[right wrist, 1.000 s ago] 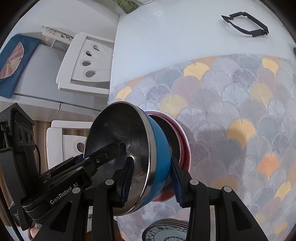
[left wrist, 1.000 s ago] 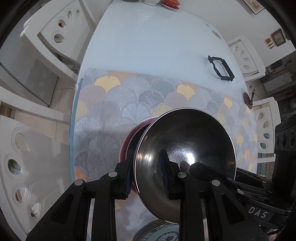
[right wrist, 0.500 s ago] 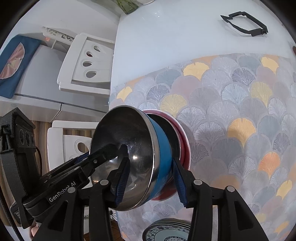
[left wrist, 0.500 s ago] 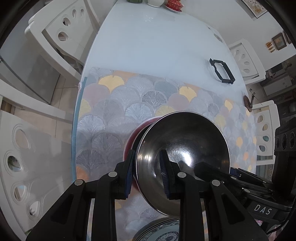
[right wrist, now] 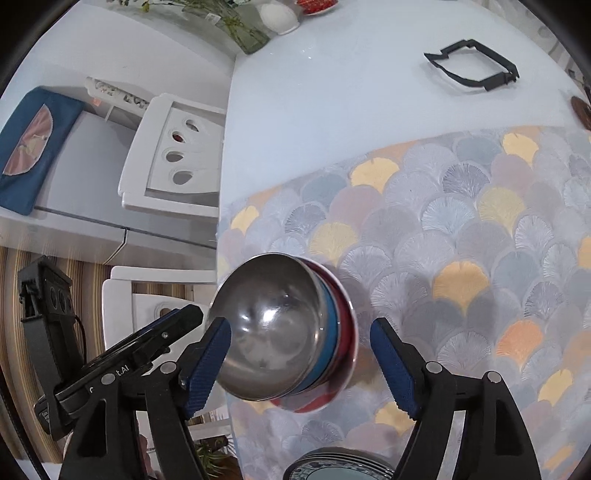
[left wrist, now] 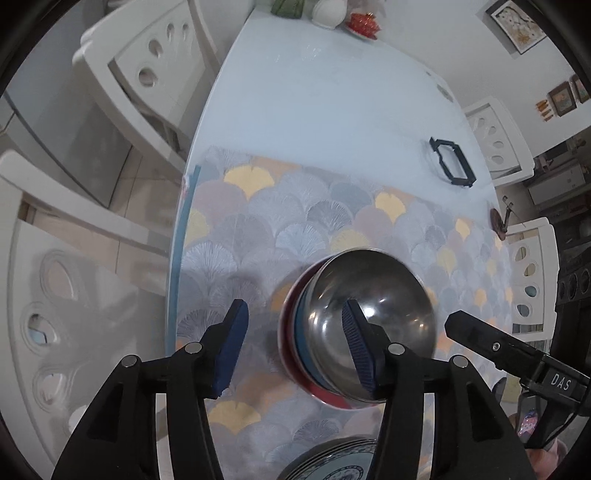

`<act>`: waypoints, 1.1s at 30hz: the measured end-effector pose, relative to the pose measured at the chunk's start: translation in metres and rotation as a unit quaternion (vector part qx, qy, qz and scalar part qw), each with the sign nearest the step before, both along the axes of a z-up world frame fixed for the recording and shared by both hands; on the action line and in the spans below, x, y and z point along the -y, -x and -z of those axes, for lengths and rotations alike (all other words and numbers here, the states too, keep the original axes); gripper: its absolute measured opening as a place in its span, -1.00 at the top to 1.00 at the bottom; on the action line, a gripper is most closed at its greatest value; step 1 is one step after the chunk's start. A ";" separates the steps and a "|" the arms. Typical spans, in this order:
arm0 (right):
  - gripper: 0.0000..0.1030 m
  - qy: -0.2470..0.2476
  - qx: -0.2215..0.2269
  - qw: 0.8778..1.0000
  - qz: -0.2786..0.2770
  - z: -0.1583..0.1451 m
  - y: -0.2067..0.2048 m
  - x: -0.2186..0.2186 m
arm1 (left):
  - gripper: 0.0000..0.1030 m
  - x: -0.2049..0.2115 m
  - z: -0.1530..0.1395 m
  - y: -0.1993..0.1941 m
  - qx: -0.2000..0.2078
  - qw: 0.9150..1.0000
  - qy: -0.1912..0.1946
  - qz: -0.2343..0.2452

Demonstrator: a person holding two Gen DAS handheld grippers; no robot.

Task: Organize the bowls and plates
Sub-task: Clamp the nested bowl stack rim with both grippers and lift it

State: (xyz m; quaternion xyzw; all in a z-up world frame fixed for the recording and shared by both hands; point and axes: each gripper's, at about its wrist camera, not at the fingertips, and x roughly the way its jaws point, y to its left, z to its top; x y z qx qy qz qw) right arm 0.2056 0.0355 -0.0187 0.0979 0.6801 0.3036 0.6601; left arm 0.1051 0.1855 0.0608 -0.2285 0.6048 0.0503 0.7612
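A steel bowl with a blue outside [left wrist: 373, 314] [right wrist: 273, 332] sits nested in a red bowl [left wrist: 291, 354] [right wrist: 345, 325] on the fan-patterned placemat [left wrist: 295, 221] [right wrist: 461, 229]. My left gripper [left wrist: 295, 347] is open, its jaws wide apart above the stack's left rim, touching nothing. My right gripper [right wrist: 301, 363] is open too, its jaws spread either side of the stack. A stack of patterned plates [left wrist: 332, 461] [right wrist: 340, 465] lies at the near edge, partly hidden by the fingers.
A black frame-like object [left wrist: 452, 166] [right wrist: 472, 68] lies on the white table [left wrist: 332, 92] beyond the mat. White chairs [left wrist: 147, 66] [right wrist: 177, 155] stand around the table. A vase and a red dish [left wrist: 364, 22] stand at the far end.
Both grippers have opened and let go of the steel bowl, which now rests in the red bowl. Both have pulled back and up from the stack.
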 end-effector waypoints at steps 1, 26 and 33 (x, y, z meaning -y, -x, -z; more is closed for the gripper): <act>-0.47 0.002 -0.006 1.000 0.000 0.006 0.001 0.000 | 0.02 0.000 0.006 0.000 -0.004 1.000 0.005 0.000; -0.47 -0.054 -0.084 0.994 0.032 0.098 0.015 -0.012 | -0.02 0.014 0.070 -0.007 -0.017 0.998 0.064 0.014; -0.45 -0.080 -0.103 0.989 0.064 0.110 0.021 -0.003 | -0.02 0.016 0.071 -0.003 0.005 0.997 0.074 0.015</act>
